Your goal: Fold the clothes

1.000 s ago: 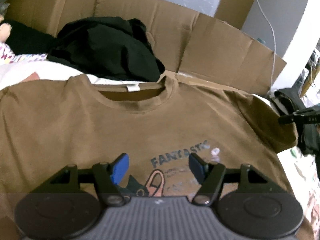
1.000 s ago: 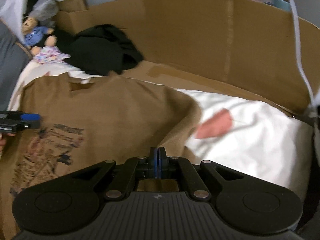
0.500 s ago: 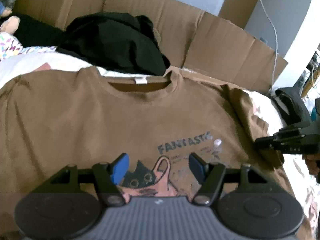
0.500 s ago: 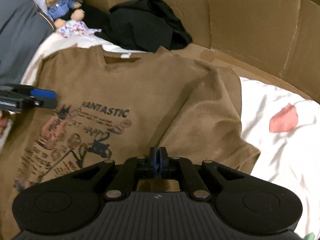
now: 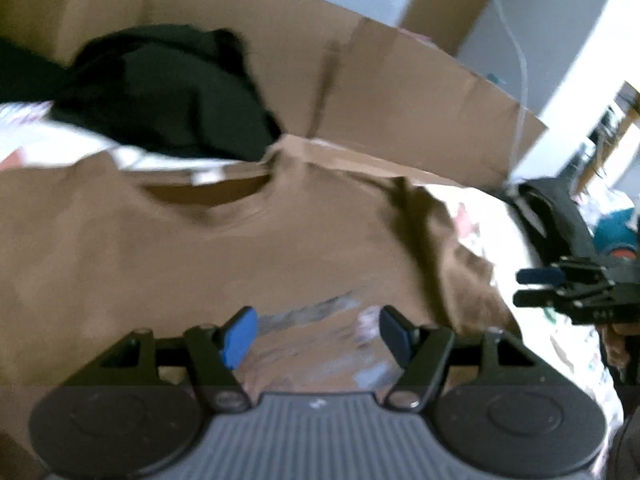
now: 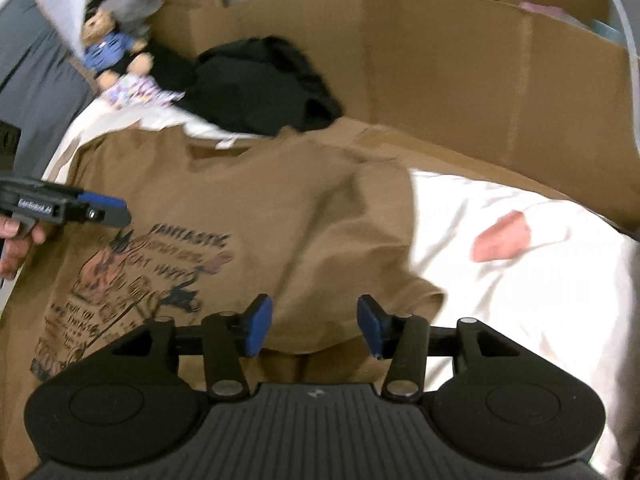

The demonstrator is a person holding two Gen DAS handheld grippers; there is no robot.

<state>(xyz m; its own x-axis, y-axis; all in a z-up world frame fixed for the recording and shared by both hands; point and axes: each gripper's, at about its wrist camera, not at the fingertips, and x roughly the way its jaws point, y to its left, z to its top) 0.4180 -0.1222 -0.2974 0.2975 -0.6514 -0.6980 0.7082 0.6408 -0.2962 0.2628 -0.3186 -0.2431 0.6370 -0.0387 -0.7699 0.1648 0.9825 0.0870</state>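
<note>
A brown T-shirt (image 5: pixel 168 256) (image 6: pixel 280 208) with a cat print and the word FANTASTIC lies face up on a white sheet (image 6: pixel 520 280), collar toward the cardboard. Its right sleeve (image 6: pixel 384 240) is folded inward over the body. My left gripper (image 5: pixel 318 334) hovers open above the print, nothing between its blue pads. My right gripper (image 6: pixel 314 326) sits over the folded sleeve's lower edge; its jaws are opening and hold nothing. In the left wrist view the right gripper (image 5: pixel 532 288) shows at the shirt's right edge. In the right wrist view the left gripper (image 6: pixel 108 210) shows over the shirt's left side.
A heap of black clothes (image 5: pixel 160 96) (image 6: pixel 260 88) lies behind the collar against a cardboard wall (image 5: pixel 400 100) (image 6: pixel 480 72). A teddy bear (image 6: pixel 112 48) sits at the far left. A pink patch (image 6: pixel 502 238) marks the sheet. A white cable (image 5: pixel 520 64) hangs at the right.
The right gripper carried the sleeve inward over the shirt, then opened and let it go. Both views shifted slightly; the left gripper stayed open.
</note>
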